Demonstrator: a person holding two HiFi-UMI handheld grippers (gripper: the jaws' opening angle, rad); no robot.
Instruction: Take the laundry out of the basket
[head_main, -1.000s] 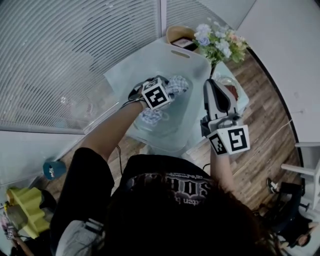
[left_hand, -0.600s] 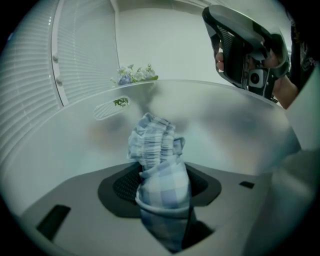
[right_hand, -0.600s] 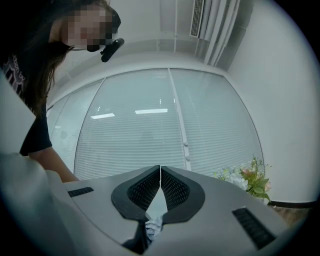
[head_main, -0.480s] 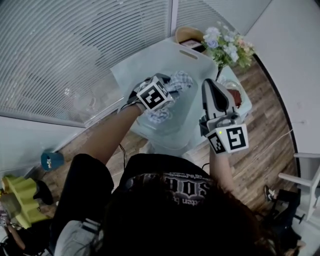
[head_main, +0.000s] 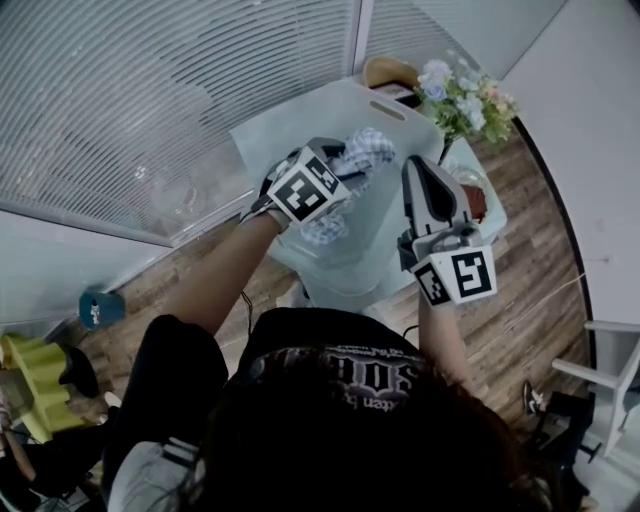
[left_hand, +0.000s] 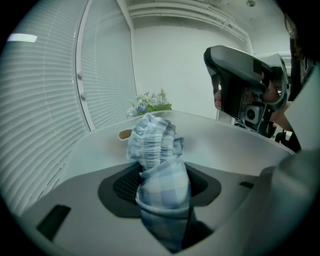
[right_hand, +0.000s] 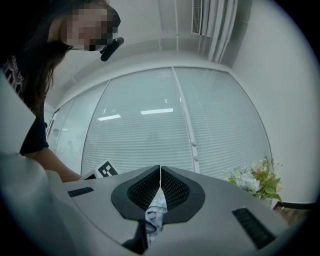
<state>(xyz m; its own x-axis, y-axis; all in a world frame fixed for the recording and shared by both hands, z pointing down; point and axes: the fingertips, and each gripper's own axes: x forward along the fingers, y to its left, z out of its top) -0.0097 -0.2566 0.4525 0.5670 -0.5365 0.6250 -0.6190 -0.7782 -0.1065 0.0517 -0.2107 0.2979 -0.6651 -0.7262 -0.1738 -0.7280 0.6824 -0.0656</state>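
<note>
Left gripper view shows the left claw (left_hand: 160, 187) closed part-way on a bunched blue-and-white checked cloth (left_hand: 155, 145). The head view has that cloth over the white laundry basket (head_main: 300, 112), so I judge it best to lift straight up until the hanging end clears the rim, then swing aside. The right claw (right_hand: 159, 187) is pinched nearly together on a scrap of white, blue-printed fabric (right_hand: 156, 210); the basket stands on a small pale tabletop (head_main: 492, 212) beside flowers (head_main: 460, 95), above a wooden floor (head_main: 520, 300), by slatted blinds (head_main: 150, 100).
</note>
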